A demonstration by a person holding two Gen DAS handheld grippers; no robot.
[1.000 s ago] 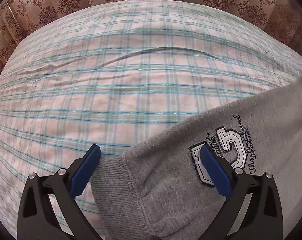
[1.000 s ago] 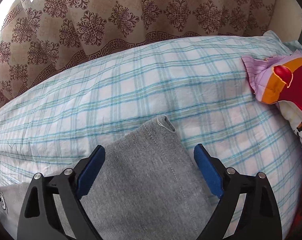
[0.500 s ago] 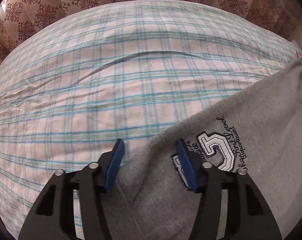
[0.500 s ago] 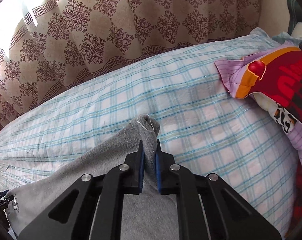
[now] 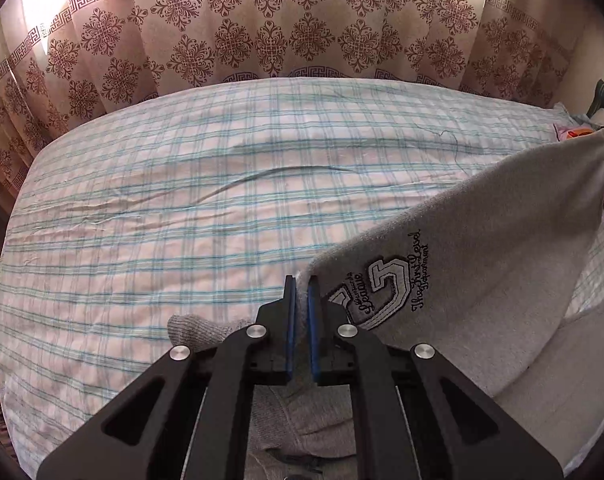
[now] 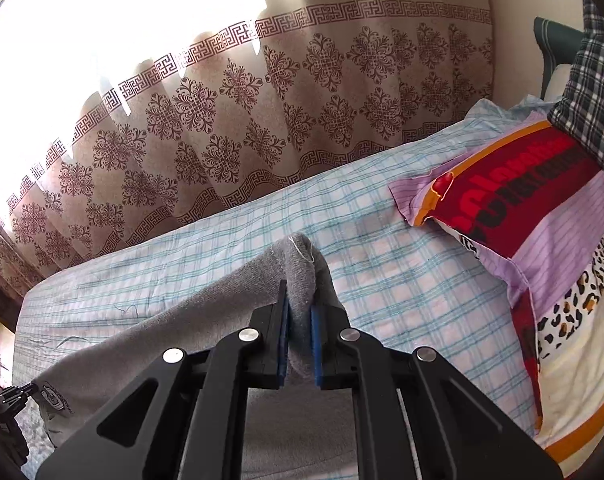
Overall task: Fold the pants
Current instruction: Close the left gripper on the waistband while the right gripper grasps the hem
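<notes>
Gripping the grey pants (image 5: 481,248) near the embroidered patch (image 5: 381,292), the left gripper (image 5: 300,292) has its fingers clamped on cloth; the right gripper (image 6: 300,300) pinches the hem end likewise. The pants hang stretched between them above the checked bed (image 5: 182,208); folding seems barely begun, no crease laid yet.

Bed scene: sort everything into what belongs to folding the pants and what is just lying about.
For the job:
grey sweatpants
left hand-held gripper
right hand-held gripper
plaid bedsheet

Just lying about:
patchwork pillow
patterned curtain
checked cloth
</notes>
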